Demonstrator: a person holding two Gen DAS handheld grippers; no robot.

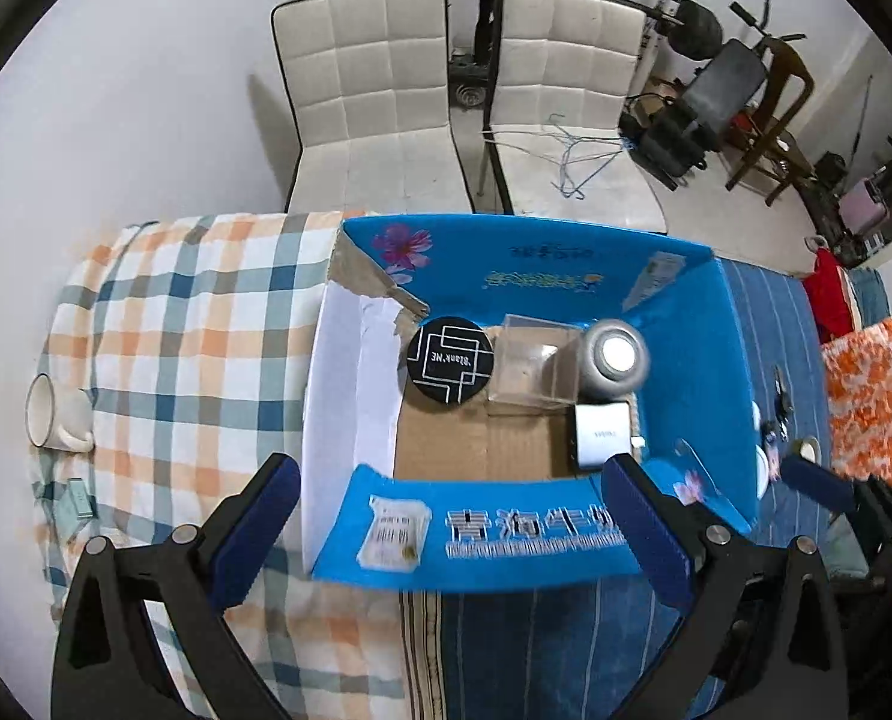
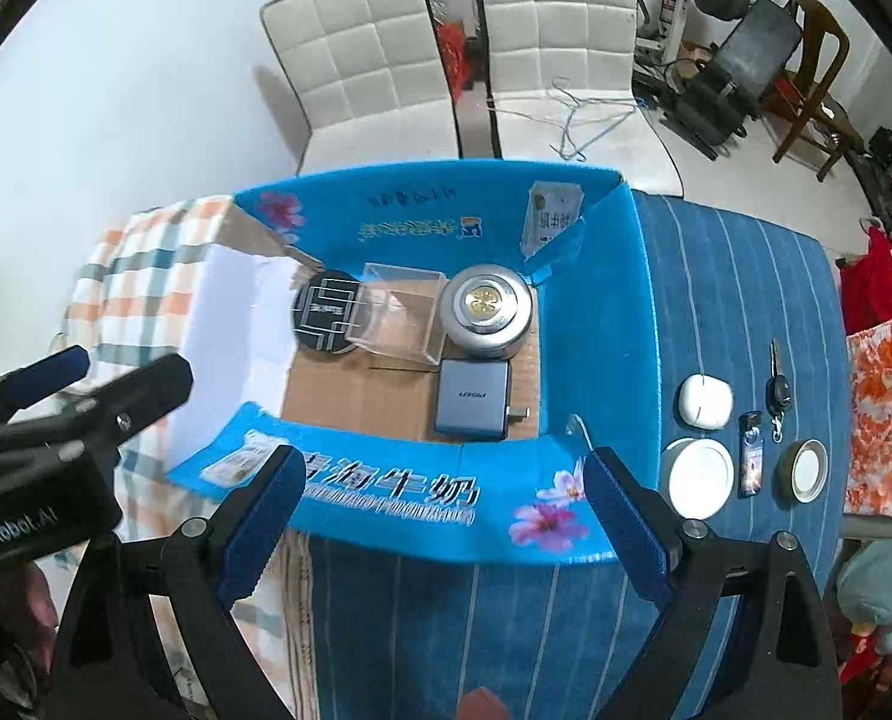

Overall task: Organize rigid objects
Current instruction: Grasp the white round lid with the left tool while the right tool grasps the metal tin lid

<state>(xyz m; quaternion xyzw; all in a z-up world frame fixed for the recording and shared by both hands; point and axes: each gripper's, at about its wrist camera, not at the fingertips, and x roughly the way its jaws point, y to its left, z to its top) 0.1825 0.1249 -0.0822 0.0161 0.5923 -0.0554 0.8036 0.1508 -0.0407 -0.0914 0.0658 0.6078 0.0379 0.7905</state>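
Both grippers hover above the near flap of the blue box [image 2: 596,324], the left gripper [image 1: 452,531] and right gripper [image 2: 443,513] spread wide, holding nothing. Inside lie a black disc [image 2: 326,312], clear case [image 2: 401,315], round tin [image 2: 487,311] and grey charger [image 2: 473,399]; right of the box, perhaps lids [image 2: 701,474] and keys [image 2: 776,396].

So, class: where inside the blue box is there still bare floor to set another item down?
Bare cardboard floor lies between the near flap, the white left wall and the grey charger. The far row is crowded: black disc, clear case and round tin.
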